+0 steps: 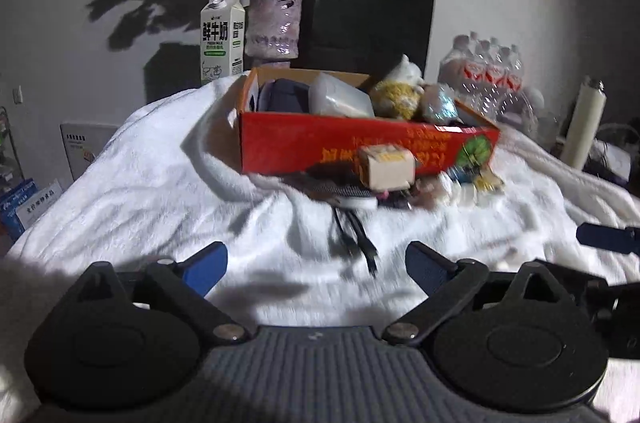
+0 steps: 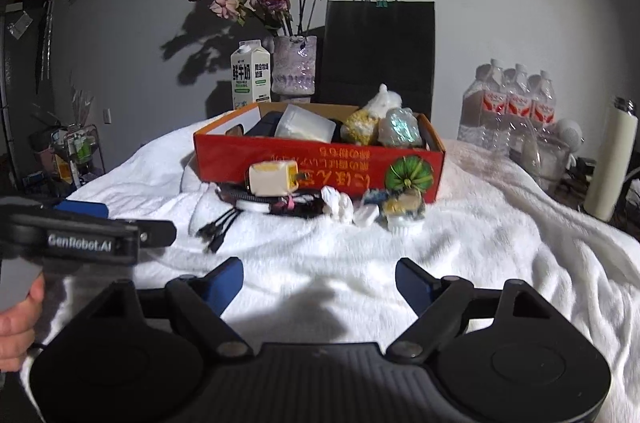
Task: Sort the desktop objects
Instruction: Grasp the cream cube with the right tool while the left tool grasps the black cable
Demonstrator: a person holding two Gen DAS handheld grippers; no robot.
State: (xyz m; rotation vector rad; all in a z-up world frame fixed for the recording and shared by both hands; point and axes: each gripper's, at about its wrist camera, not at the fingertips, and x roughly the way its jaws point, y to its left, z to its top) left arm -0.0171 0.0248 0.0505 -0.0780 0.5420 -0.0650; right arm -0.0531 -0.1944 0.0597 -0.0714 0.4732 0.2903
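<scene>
Hovering both tools low over the white fluffy blanket (image 2: 460, 255) that covers the surface, we have nothing gripped. Left tool (image 1: 316, 269) spread wide, empty. Right tool (image 2: 320, 283) also spread wide, empty; its blue fingertips (image 2: 228, 283) sit well short of the clutter.

Red cardboard box with a green pumpkin print (image 2: 320, 165) sits mid-blanket and is already partly filled: a translucent white plastic container (image 2: 304, 127), a yellow knitted lump (image 2: 360, 127), a shiny silver-green wrapped bundle (image 2: 400, 129), a dark blue item at the left end. So part of the sorting looks done.

Still loose in front of the box, touching or just beside its front wall:
- cream cube-shaped charger plug (image 2: 272, 177), lying on a dark pile
- black multi-head charging cable (image 2: 216, 233), ends trailing toward us
- small white crumpled figure (image 2: 338, 203)
- small white flat case (image 2: 368, 213)
- blue-and-cream trinket (image 2: 402, 205), too blurred to identify

We judge the task roughly halfway, with those loose pieces left. The charger plug sits on top and looks the easiest next pick; the cable may snag.

Behind: white milk carton (image 2: 250, 75), purple vase of dried roses (image 2: 294, 69), black paper bag (image 2: 380, 51).
</scene>
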